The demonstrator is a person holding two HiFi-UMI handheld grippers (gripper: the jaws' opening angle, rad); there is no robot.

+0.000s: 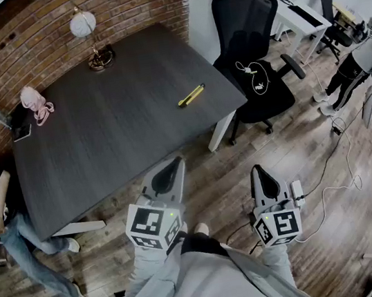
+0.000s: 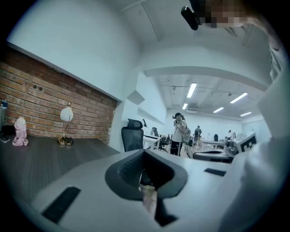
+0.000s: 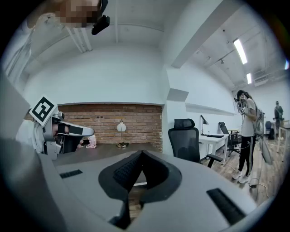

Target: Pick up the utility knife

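Note:
The utility knife (image 1: 191, 95), yellow with a dark stripe, lies slantwise near the right edge of the dark table (image 1: 115, 141). My left gripper (image 1: 170, 173) hovers off the table's near edge, short of the knife, its jaws pressed together with nothing in them. My right gripper (image 1: 263, 179) is over the wooden floor to the right, also shut and empty. In the left gripper view the jaws (image 2: 144, 153) meet over the tabletop; the right gripper view shows the same closed jaws (image 3: 141, 154). Neither gripper view shows the knife.
A globe lamp (image 1: 86, 28) stands at the table's far edge, with a pink object (image 1: 38, 105) and a dark notebook (image 1: 21, 130) on its left side. A black office chair (image 1: 248, 36) sits by the right corner. One person (image 1: 4, 215) stands left of the table, another (image 3: 247, 131) to the right.

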